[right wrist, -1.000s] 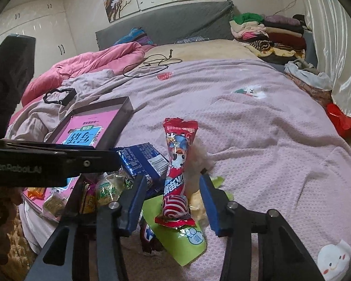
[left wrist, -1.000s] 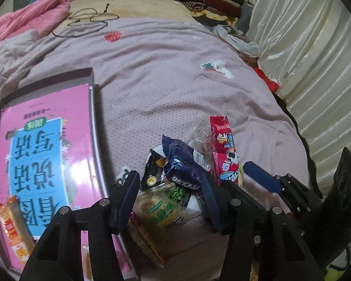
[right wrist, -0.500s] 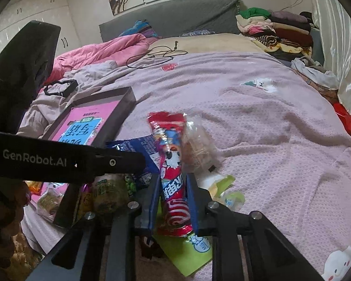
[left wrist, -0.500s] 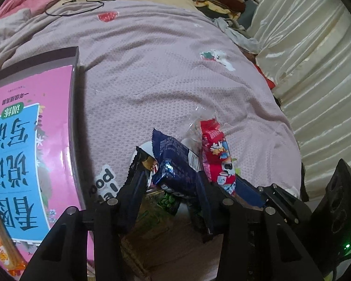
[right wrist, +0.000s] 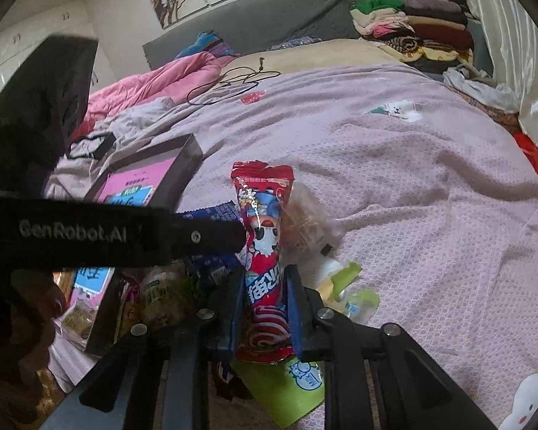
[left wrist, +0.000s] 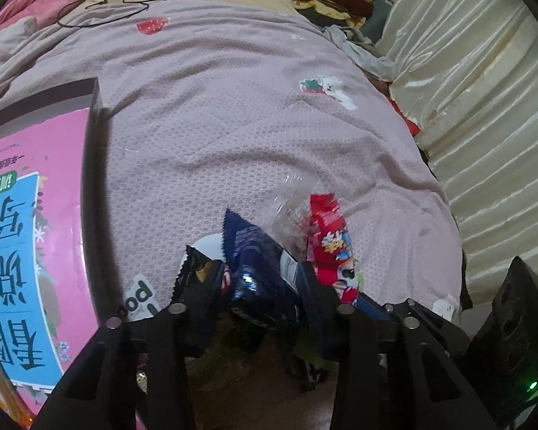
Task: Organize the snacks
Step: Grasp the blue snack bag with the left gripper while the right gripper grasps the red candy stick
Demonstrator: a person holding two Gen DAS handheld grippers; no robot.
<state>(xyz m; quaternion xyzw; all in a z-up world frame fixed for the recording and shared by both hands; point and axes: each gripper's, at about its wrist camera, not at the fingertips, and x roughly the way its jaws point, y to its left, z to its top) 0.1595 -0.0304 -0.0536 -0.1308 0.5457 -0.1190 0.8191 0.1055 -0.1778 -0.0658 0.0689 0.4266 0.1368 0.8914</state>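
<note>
snack pile (left wrist: 269, 272) on bed (left wrist: 233, 107), right of box (left wrist: 89, 186)

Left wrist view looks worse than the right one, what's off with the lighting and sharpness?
Left wrist view: dim and purple-tinted, the left gripper and dark blue packet smeared by blur, edges bent by fisheye. Right wrist view: brighter daylight, the red packet crisp, glare on the curtain.
</note>
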